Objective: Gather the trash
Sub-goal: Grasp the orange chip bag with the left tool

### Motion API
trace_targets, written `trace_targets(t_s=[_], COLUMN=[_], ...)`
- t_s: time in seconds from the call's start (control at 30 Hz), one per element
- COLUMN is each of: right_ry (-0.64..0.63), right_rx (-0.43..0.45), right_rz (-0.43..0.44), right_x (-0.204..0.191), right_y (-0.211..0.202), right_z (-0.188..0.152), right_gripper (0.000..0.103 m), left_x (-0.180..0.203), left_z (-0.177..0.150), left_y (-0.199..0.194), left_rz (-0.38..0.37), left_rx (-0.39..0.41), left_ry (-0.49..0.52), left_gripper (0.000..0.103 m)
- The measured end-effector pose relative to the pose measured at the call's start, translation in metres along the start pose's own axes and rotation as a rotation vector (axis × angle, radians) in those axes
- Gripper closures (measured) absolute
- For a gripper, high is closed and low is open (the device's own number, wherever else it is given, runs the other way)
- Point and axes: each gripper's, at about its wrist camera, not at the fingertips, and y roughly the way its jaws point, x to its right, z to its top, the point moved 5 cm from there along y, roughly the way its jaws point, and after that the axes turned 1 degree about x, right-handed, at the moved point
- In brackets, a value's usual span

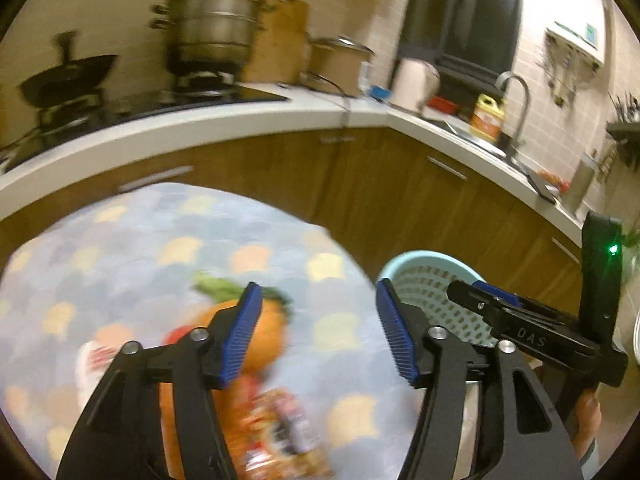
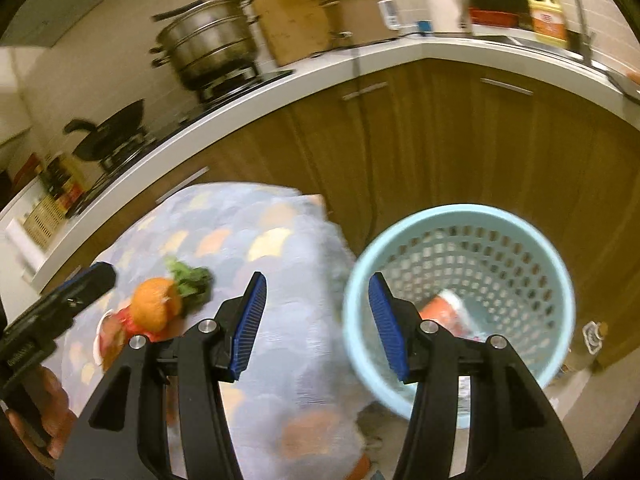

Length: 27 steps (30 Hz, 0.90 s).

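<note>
1. Currently, the left gripper point(image 1: 319, 332) is held with jaws apart and nothing between them, above the orange peel point(image 1: 260, 336) and snack wrapper point(image 1: 280, 432) on the patterned tablecloth point(image 1: 140, 248).
2. The right gripper point(image 2: 316, 320) is likewise spread and empty, over the rim of the light-blue basket point(image 2: 460, 216).
3. An orange-red wrapper point(image 2: 448, 312) is seen inside the basket.

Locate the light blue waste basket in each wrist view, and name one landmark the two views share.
Left wrist view: the light blue waste basket sits at lower right, partly behind the right-hand blue pad and the other gripper.
Right wrist view: it fills the lower right, rim at, beside the patterned table.
Shared landmark: the steel steamer pot on the stove.
</note>
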Motion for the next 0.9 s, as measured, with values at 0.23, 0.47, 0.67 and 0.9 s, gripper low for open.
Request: trace_targets(t_s=[0.23,0.47,0.67,0.9], right_ry=[-0.114,-0.155,-0.147,-0.157], right_rx=[-0.085,-0.135,-0.173,-0.165], right_rz=[0.092,0.105,0.095,0.078], right_x=[-0.062,-0.089,-0.091,-0.087], right_y=[0.03,0.051,0.057,0.051], right_z=[-0.034,-0.064,-0.075,-0.073], right_gripper=[0.053,0.048,0.047,0.044], left_x=[-0.056,-0.07,-0.075,-0.075], left_z=[-0.033,-0.08,-0.098,-0.103], left_y=[-0.035,-0.024,-0.005,0.007], left_rz=[0.046,0.039,0.036,0.038], left_rx=[-0.014,-0.119,-0.19,-0.209], left_ry=[-0.065,-0.061,-0.077,-0.09], left_gripper=[0.03,0.028,0.028,0.032])
